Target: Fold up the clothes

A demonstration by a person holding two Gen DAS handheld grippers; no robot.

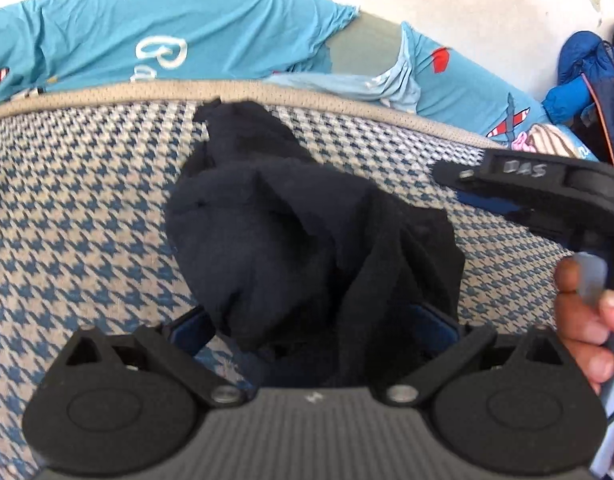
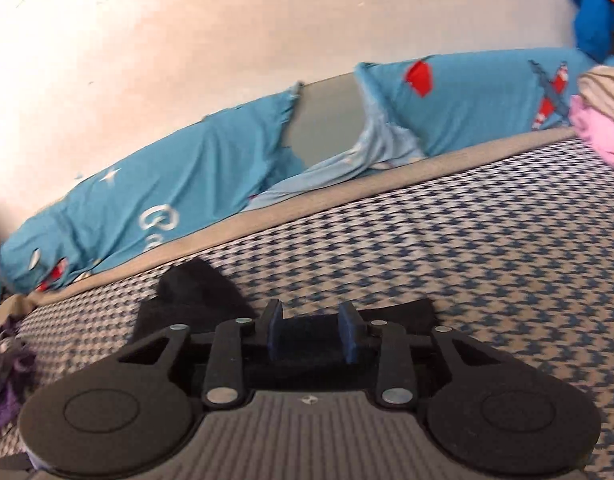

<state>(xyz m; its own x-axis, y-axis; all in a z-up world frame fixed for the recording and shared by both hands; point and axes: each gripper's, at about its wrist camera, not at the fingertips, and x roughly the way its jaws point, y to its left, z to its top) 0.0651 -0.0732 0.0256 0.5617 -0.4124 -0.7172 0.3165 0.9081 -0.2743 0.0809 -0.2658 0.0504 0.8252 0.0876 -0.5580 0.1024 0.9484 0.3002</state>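
Left gripper: jaws are standing apart with the black garment bunched between and over the blue pads. Whether they are actually pinching cloth I cannot tell, since the fabric is covering the contact. The garment is lying crumpled on the houndstooth mattress, one narrow end trailing toward the beige piping at the far edge. Judgement: the left side is being placed low at the near bulk of the cloth so that it can be drawn flat before any fold.

Right gripper: in the right wrist view its jaws are also standing partly open, straddling a flat strip of the same garment and not clamping it visibly. From the left wrist view this gripper is hovering just beside the garment's right margin, and a hand is wrapping its handle. Judgement: it is being positioned at the opposite edge, so both ends can be tensioned together.

Far right, a pink and striped pile is sitting well apart.
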